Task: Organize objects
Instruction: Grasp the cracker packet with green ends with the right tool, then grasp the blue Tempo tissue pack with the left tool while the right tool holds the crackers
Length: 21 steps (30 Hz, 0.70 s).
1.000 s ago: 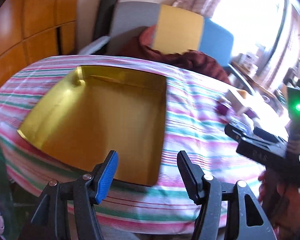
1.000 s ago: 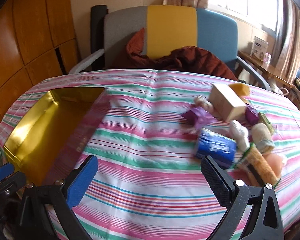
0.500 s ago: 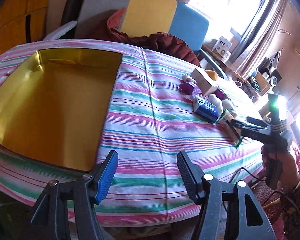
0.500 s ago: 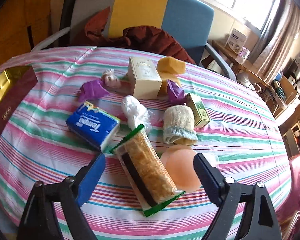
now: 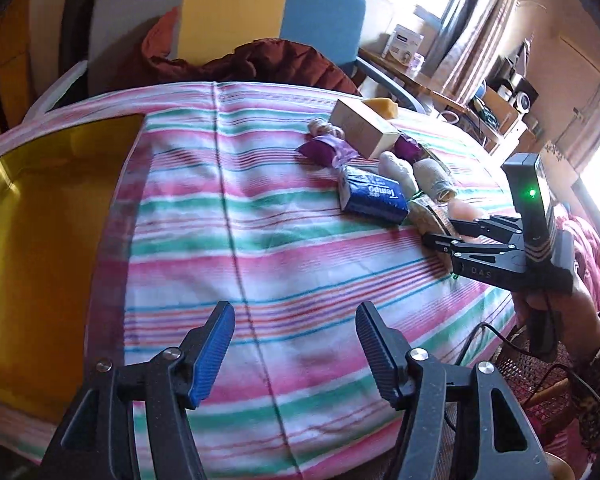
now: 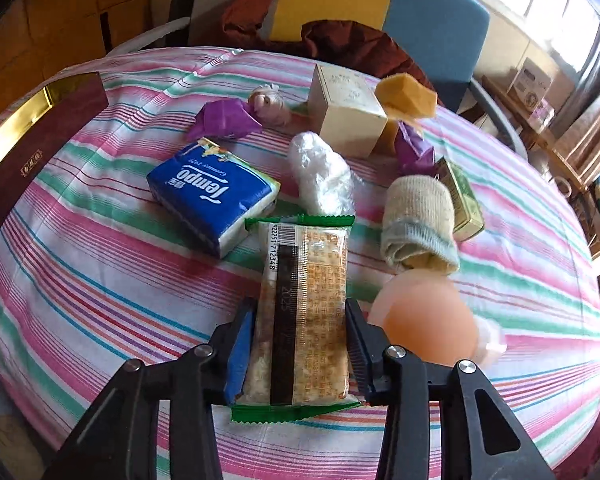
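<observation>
The cracker pack (image 6: 304, 308) lies lengthwise on the striped tablecloth (image 6: 80, 280), and my right gripper (image 6: 300, 344) is clamped on its near end, a finger pressing each long side. At ten o'clock from the pack sits a blue tissue packet (image 6: 212, 196), at twelve a clear plastic bundle (image 6: 320, 172), at two a rolled sock (image 6: 418, 220), and at three a peach ball (image 6: 424, 328) just beside my right finger. Farther back stands a cream box (image 6: 346, 108). At nine o'clock, well apart, is the gold-lined box (image 5: 40, 248). My left gripper (image 5: 294, 344) hangs wide open above the cloth, gripping nothing.
</observation>
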Motion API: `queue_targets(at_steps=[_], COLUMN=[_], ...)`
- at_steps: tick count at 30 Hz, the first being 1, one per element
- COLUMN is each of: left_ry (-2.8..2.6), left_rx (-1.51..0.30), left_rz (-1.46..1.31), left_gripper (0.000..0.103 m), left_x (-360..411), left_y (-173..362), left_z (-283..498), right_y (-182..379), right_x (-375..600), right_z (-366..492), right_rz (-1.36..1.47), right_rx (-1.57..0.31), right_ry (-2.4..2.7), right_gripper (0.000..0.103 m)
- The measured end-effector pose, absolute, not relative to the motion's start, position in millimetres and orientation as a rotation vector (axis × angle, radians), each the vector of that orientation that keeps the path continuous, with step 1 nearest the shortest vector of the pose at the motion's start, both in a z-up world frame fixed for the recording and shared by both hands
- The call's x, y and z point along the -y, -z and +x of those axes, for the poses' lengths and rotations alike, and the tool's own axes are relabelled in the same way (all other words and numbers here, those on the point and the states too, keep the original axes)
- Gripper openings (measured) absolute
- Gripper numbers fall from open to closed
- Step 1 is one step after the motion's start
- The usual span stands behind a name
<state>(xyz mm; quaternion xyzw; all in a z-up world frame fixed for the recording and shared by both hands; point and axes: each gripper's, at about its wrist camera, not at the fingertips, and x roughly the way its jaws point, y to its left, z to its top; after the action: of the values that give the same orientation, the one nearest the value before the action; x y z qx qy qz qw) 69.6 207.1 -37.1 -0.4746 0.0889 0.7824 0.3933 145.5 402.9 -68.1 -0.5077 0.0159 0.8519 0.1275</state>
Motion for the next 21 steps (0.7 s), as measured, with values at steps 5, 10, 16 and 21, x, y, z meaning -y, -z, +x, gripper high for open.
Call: queue_targets(at_steps=[5, 10, 16, 21], left_ry=[-1.942, -1.881, -1.806, -1.7], left_rx=[-0.28, -0.341, -0.362, -0.191], left_rz=[-1.172, -1.108, -1.153, -1.28], left_gripper=[0.064, 0.064, 0.066, 0.066], left_x=[-248.1, -293.6, -344.5, -355.3], left_y=[37.4, 34.2, 46.6, 66.9], left_z=[64.3, 60.2, 33.8, 13.4], right_y=[68.9, 67.3, 67.1, 66.3], right_x=[-423.3, -432.8, -449.6, -455.0], right_z=[150.5, 158.0, 164.6, 169.3], right_rz=[-1.494, -1.495, -1.488, -1.482], right_rx=[-0.322, -0.445, -0.616, -0.702], right_ry=[-2.476, -2.432, -2.4, -2.391], right_gripper=[0.043, 0.043, 0.043, 0.043])
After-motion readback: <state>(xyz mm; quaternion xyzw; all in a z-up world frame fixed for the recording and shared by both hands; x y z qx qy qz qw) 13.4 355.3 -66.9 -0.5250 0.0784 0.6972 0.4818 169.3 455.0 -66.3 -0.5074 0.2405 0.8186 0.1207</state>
